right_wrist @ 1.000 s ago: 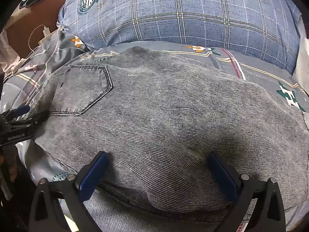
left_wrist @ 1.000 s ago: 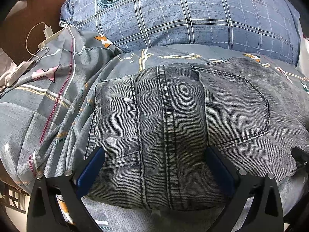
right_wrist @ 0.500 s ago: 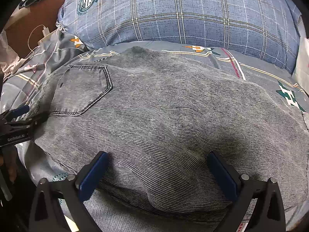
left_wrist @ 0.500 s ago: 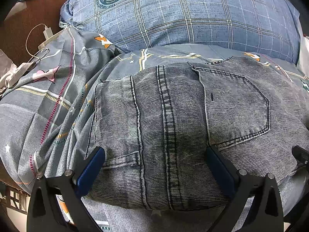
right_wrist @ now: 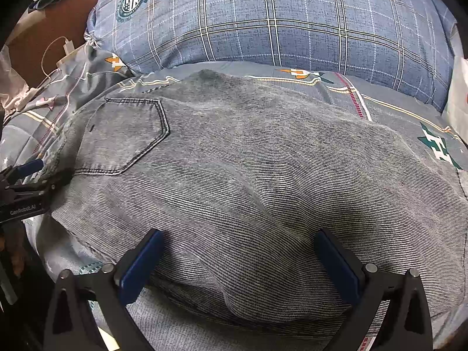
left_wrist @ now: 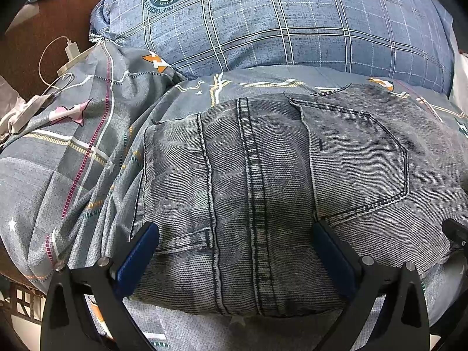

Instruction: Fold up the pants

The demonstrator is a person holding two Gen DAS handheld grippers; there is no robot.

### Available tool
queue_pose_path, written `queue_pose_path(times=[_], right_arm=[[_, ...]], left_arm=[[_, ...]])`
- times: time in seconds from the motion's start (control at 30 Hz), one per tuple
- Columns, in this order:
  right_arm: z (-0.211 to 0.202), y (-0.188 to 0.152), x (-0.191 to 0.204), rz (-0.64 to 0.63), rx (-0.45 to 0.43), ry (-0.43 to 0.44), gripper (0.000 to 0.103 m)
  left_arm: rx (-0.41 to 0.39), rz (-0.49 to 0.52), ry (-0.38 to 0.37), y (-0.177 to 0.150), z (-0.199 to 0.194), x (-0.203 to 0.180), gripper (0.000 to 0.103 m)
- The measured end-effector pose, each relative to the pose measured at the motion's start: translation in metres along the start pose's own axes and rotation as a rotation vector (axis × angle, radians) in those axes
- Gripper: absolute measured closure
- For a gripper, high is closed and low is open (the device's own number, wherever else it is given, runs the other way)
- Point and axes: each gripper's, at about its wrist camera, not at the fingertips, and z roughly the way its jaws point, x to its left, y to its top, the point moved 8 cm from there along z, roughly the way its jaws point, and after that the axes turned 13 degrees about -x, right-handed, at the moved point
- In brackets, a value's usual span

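On the bed, close under both cameras, the pants [left_wrist: 263,181] lie as a folded grey denim bundle on the patterned bedsheet [left_wrist: 73,161], in front of the blue plaid pillow [left_wrist: 278,23]. Almost nothing has changed over the last second: the seam, the back pocket and the cloth edges sit where they did, so I judge this a pause with the fold laid down, not a new grasp. My left gripper [left_wrist: 234,251] stands spread wide, its blue pads either side of the waistband end; my right gripper [right_wrist: 238,260] is likewise spread over the leg end. Neither pinches cloth, as far as I can see. Whether the pads touch the denim I cannot tell. The layers beneath the bundle are hidden, and its right end runs out of the left view.
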Motion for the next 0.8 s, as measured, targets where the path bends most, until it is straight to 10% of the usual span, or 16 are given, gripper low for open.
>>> queue_pose_path(times=[0.8], right_arm=[[0.0003,0.0000,-0.0001,-0.001,0.001,-0.005,0.000]], left_arm=[[0.003,-0.014,-0.011,-0.0012,0.0016,0.0001,0.000]])
